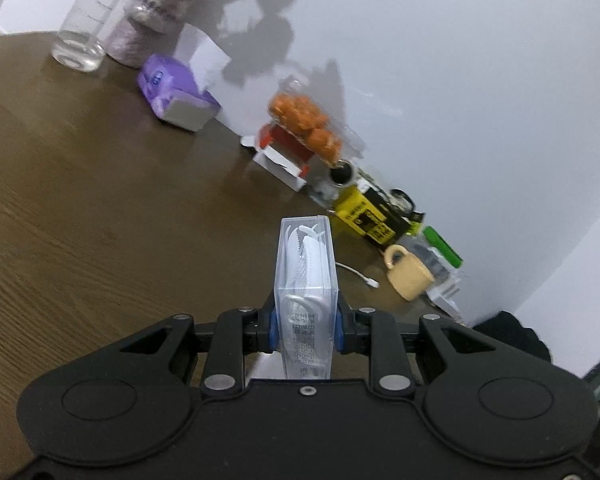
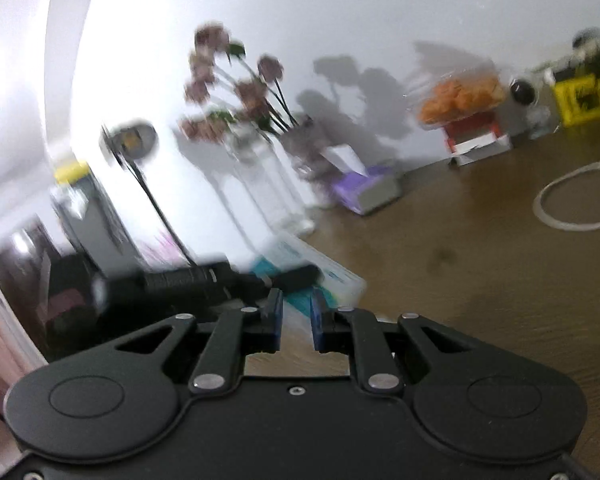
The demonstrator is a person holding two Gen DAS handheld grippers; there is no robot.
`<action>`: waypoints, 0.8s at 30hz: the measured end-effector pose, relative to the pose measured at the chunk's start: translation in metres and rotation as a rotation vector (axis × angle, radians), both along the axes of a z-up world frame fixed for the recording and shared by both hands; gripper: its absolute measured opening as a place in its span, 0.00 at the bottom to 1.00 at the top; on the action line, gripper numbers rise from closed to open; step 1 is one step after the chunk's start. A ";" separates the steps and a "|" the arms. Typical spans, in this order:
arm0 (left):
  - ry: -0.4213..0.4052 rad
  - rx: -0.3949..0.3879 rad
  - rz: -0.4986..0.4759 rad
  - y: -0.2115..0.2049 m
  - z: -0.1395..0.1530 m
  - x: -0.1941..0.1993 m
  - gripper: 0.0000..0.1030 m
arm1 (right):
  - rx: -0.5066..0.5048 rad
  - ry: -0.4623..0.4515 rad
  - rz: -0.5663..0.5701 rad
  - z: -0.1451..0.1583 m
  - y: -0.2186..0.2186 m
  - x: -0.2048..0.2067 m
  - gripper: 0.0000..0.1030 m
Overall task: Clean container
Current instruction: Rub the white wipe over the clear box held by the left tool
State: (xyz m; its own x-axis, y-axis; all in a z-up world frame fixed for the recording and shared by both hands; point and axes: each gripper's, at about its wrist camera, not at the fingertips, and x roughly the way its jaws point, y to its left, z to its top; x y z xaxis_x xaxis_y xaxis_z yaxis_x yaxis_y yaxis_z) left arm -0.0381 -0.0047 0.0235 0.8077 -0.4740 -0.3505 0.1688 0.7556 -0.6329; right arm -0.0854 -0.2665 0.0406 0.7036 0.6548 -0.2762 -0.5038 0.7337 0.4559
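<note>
Blue-padded fingers of the left gripper (image 1: pixel 306 326) pinch a clear plastic container (image 1: pixel 306 280) by its two broad sides, the pads pressed flat against the walls near its lower end. White plastic picks show through the clear walls, and printed text runs along the narrow face turned to the camera. Its long axis runs straight out along the fingers, the free end pointing away from the camera toward the wall, raised above the wooden table (image 1: pixel 80 200). Beyond the container's far end, a white cable (image 1: pixel 358 274) lies on the table, with a beige mug (image 1: pixel 408 274) tipped on its side just beside it. Farther off along the wall from the container sit a yellow-and-black box (image 1: pixel 364 220), a clear pack of orange fruit (image 1: pixel 306 124) resting on a red-and-white carton (image 1: pixel 286 156), a purple tissue pack (image 1: pixel 178 92) and two clear vessels.

On the other side, the right gripper (image 2: pixel 296 320) stands with its blue pads slightly parted and nothing between them. Its view is blurred and tilted, the table sloping up to the right. Just past its fingertips lie a black cylindrical object (image 2: pixel 204 280) and a white-and-teal packet (image 2: pixel 320 276); the blur hides what they are. Well beyond those stand a vase of dark pink flowers (image 2: pixel 236 92) and the same purple tissue pack (image 2: pixel 364 188), with a looped white cable (image 2: pixel 572 204) off to the right.
</note>
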 end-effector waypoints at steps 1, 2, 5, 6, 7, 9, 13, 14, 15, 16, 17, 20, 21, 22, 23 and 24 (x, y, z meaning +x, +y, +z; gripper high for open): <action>-0.007 0.024 0.010 0.002 0.001 -0.001 0.24 | -0.055 -0.002 -0.014 -0.003 0.000 0.000 0.19; -0.016 0.043 0.019 0.005 0.002 -0.003 0.24 | -0.110 0.020 -0.027 -0.008 -0.002 0.002 0.25; -0.023 0.066 0.049 0.015 0.003 -0.007 0.24 | -0.241 0.078 -0.070 -0.015 -0.002 0.003 0.50; -0.022 0.068 0.057 0.018 0.003 -0.008 0.24 | -0.275 0.080 -0.071 -0.015 0.001 0.000 0.50; -0.019 0.065 0.062 0.019 0.002 -0.009 0.24 | -0.290 0.074 -0.055 -0.015 0.006 -0.004 0.50; -0.012 0.064 0.066 0.020 0.001 -0.010 0.24 | -0.324 0.082 -0.055 -0.015 0.019 -0.005 0.50; -0.013 0.084 0.061 0.018 0.000 -0.013 0.24 | -0.396 0.158 -0.134 -0.030 0.046 0.015 0.36; -0.013 0.084 0.064 0.019 0.000 -0.014 0.24 | -0.430 0.139 -0.147 -0.031 0.051 0.017 0.29; -0.012 0.083 0.068 0.021 0.000 -0.014 0.24 | -0.464 0.120 -0.160 -0.033 0.055 0.018 0.17; -0.010 0.076 0.075 0.024 -0.001 -0.014 0.24 | -0.486 0.115 -0.159 -0.031 0.056 0.018 0.12; -0.005 0.058 0.081 0.028 -0.003 -0.013 0.24 | -0.463 0.120 -0.151 -0.028 0.053 0.018 0.12; 0.026 -0.002 0.084 0.030 -0.011 -0.009 0.24 | -0.303 0.092 -0.117 -0.008 0.035 0.006 0.11; 0.035 -0.014 0.075 0.027 -0.013 -0.008 0.24 | -0.262 0.067 -0.089 -0.001 0.037 0.003 0.11; 0.041 -0.025 0.067 0.024 -0.014 -0.006 0.24 | -0.221 0.041 -0.062 0.006 0.039 -0.001 0.11; 0.044 -0.039 0.064 0.021 -0.015 -0.006 0.24 | -0.181 0.016 -0.035 0.013 0.041 -0.005 0.11; 0.045 -0.054 0.068 0.021 -0.014 -0.005 0.24 | -0.194 -0.009 -0.012 0.016 0.051 -0.006 0.12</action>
State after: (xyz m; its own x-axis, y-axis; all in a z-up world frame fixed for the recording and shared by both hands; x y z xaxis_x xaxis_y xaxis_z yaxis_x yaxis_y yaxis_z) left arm -0.0433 0.0159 0.0090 0.8226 -0.4383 -0.3623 0.0891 0.7286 -0.6791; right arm -0.0914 -0.2157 0.0564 0.7141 0.5812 -0.3902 -0.4977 0.8135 0.3010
